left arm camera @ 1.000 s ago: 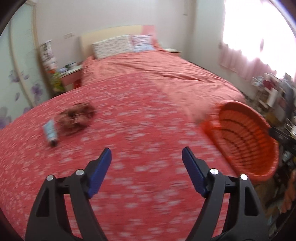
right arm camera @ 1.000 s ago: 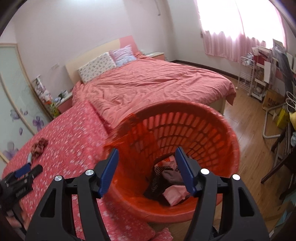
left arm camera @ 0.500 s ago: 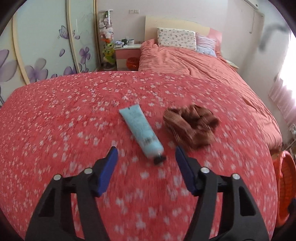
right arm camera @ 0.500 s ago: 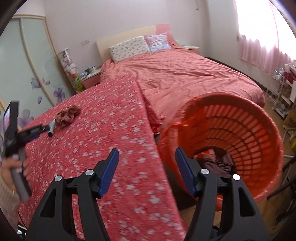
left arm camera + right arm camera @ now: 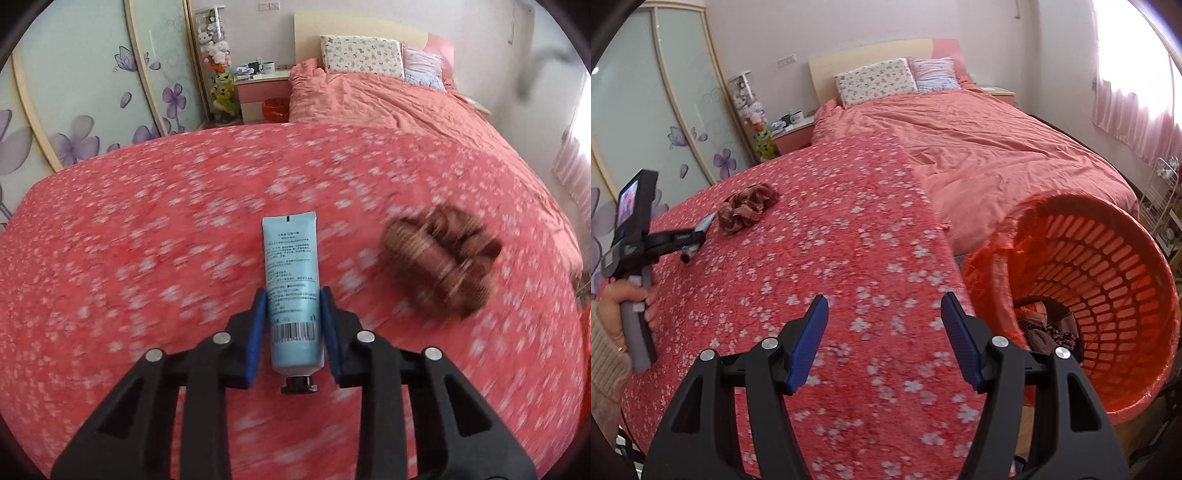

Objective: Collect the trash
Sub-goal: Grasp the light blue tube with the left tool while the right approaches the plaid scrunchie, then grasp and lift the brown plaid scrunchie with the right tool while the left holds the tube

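Left wrist view: my left claw [image 5: 291, 325] has just been closing and its blue pads now flank the lower body of the pale blue tube [image 5: 291, 280], cap toward me; I judge the smooth tube could squirt out or sag if the pads bite too near the cap, and the brown scrunchie [image 5: 443, 254] at 3 o'clock remains to be collected. Right wrist view: my right claw [image 5: 884, 339] stands open and empty above the flowered red bedspread [image 5: 827, 236], with the orange basket [image 5: 1108, 295] at 3 o'clock beside the bed, pillows and wardrobe at 12.
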A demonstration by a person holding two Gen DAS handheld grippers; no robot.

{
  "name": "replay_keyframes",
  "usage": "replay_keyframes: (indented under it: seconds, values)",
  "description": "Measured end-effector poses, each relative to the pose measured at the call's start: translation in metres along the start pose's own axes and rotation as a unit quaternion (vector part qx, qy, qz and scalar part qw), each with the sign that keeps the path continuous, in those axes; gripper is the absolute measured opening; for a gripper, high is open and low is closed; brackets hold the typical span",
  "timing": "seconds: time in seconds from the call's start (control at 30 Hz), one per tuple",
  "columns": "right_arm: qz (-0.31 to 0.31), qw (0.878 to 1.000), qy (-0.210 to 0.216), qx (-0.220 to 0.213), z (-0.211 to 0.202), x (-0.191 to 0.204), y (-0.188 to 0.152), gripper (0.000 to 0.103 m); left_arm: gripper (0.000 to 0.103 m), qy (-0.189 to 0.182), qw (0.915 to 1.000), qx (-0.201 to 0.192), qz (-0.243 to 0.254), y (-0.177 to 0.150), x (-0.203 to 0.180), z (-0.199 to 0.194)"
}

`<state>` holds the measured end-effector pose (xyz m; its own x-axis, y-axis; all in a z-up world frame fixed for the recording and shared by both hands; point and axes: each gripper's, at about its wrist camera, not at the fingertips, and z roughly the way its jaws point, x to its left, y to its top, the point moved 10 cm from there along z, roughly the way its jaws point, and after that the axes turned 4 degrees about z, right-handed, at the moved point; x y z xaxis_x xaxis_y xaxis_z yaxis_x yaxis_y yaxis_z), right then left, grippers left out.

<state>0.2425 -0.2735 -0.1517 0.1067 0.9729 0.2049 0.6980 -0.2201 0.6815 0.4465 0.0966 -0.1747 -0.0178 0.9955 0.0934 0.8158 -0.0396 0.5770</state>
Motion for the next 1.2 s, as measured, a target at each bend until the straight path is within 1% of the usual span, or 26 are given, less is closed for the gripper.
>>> replay_keyframes:
  seconds: [0.17,0.3,0.4,0.5,0.6,0.67,0.7,0.73,0.83,0.93,0.97,1.0,1.03,1.07,1.1,1.13,1.2]
  values:
    - [-0.028,0.999,0.014,0.014,0.015,0.033,-0.001,0.063,0.03,0.025,0.9993,-0.006,0.027,-0.035,0.049,-0.021]
    - [-0.051,0.998,0.032,0.027,0.032,0.07,0.004,0.063,0.033,0.033,0.9985,-0.018,0.04,-0.044,0.067,-0.026]
    - [-0.056,0.997,0.045,0.029,0.042,0.095,0.01,0.063,0.033,0.024,0.9987,-0.025,0.037,-0.047,0.069,-0.027]
    - [-0.06,0.997,0.05,0.02,0.058,0.123,0.027,0.063,0.033,0.015,0.9991,-0.025,0.031,-0.05,0.071,-0.028]
    - [-0.052,0.997,0.051,0.015,0.076,0.141,0.042,0.063,0.033,0.002,0.9995,-0.024,0.02,-0.048,0.073,-0.027]
    - [-0.043,0.997,0.055,0.02,0.092,0.155,0.051,0.063,0.033,-0.005,0.9996,-0.023,0.015,-0.05,0.075,-0.028]
    - [-0.039,0.997,0.054,0.027,0.104,0.163,0.056,0.065,0.033,-0.008,0.9996,-0.023,0.013,-0.049,0.076,-0.027]
    - [-0.038,0.997,0.052,0.03,0.11,0.167,0.058,0.069,0.033,-0.01,0.9996,-0.023,0.012,-0.05,0.076,-0.027]
    - [-0.039,0.998,0.039,0.037,0.13,0.177,0.067,0.077,0.033,-0.012,0.9996,-0.023,0.01,-0.049,0.075,-0.026]
    - [-0.043,0.997,0.018,0.054,0.149,0.178,0.066,0.077,0.033,-0.012,0.9996,-0.023,0.01,-0.049,0.076,-0.026]
    - [-0.045,0.997,0.014,0.061,0.153,0.177,0.063,0.075,0.033,-0.013,0.9996,-0.023,0.009,-0.049,0.076,-0.026]
    - [-0.047,0.997,0.012,0.062,0.154,0.176,0.061,0.065,0.033,-0.013,0.9996,-0.023,0.009,-0.049,0.076,-0.026]
    - [-0.056,0.997,0.007,0.05,0.152,0.176,0.061,0.052,0.033,-0.014,0.9996,-0.023,0.008,-0.05,0.075,-0.027]
    - [-0.059,0.997,0.013,0.05,0.15,0.177,0.059,0.045,0.033,-0.014,0.9996,-0.023,0.008,-0.05,0.076,-0.027]
    - [-0.058,0.997,0.027,0.053,0.145,0.178,0.056,0.034,0.033,-0.014,0.9996,-0.023,0.008,-0.05,0.075,-0.027]
    - [-0.06,0.997,0.028,0.051,0.141,0.177,0.055,0.029,0.033,-0.013,0.9996,-0.023,0.009,-0.05,0.075,-0.027]
    - [-0.069,0.996,0.03,0.047,0.131,0.172,0.05,0.026,0.033,-0.013,0.9996,-0.023,0.008,-0.05,0.075,-0.027]
